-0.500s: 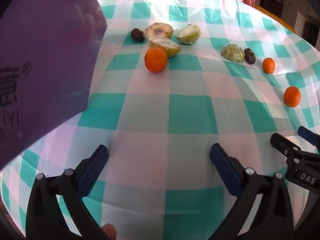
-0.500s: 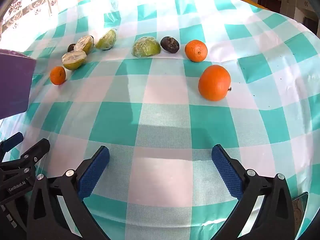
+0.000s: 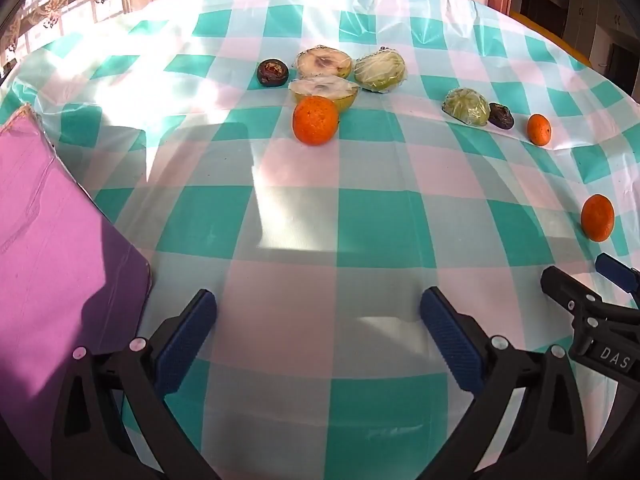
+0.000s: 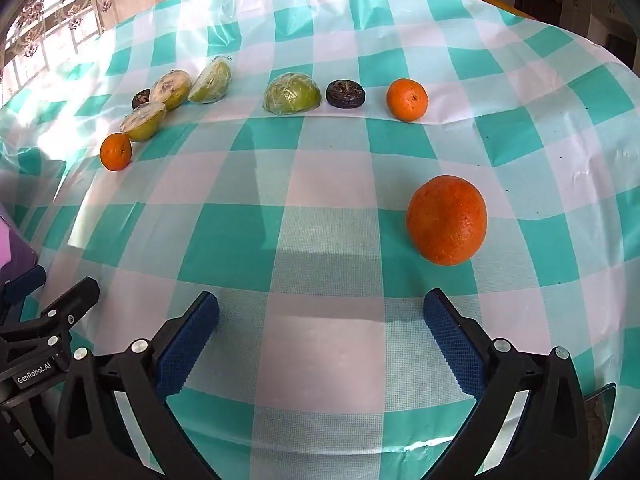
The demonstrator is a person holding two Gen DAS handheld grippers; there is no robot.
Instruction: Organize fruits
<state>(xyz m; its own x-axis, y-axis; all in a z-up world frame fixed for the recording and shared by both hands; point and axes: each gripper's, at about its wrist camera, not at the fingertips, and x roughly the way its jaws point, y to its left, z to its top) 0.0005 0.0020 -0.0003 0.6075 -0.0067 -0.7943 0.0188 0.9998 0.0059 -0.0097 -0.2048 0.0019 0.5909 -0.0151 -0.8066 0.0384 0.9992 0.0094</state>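
Fruits lie scattered on a teal-and-white checked tablecloth (image 3: 380,220). In the left wrist view an orange (image 3: 315,120) sits in front of two wrapped cut halves (image 3: 324,90), a wrapped green half (image 3: 380,70) and a dark fruit (image 3: 273,72). Further right lie another wrapped green half (image 3: 467,106), a dark fruit (image 3: 502,116) and two oranges (image 3: 539,129) (image 3: 597,217). My left gripper (image 3: 318,326) hovers open over bare cloth. In the right wrist view a big orange (image 4: 447,219) lies just ahead and right of my open right gripper (image 4: 320,328).
A purple box (image 3: 52,264) stands on the cloth at the left of the left wrist view, close to the left finger. The far table edge curves along the top. The right gripper's body (image 3: 592,320) shows at the lower right of that view.
The purple box, which filled the upper left of the left wrist view, has dropped and now rests low at the left. Both grippers and the fruits stay put.
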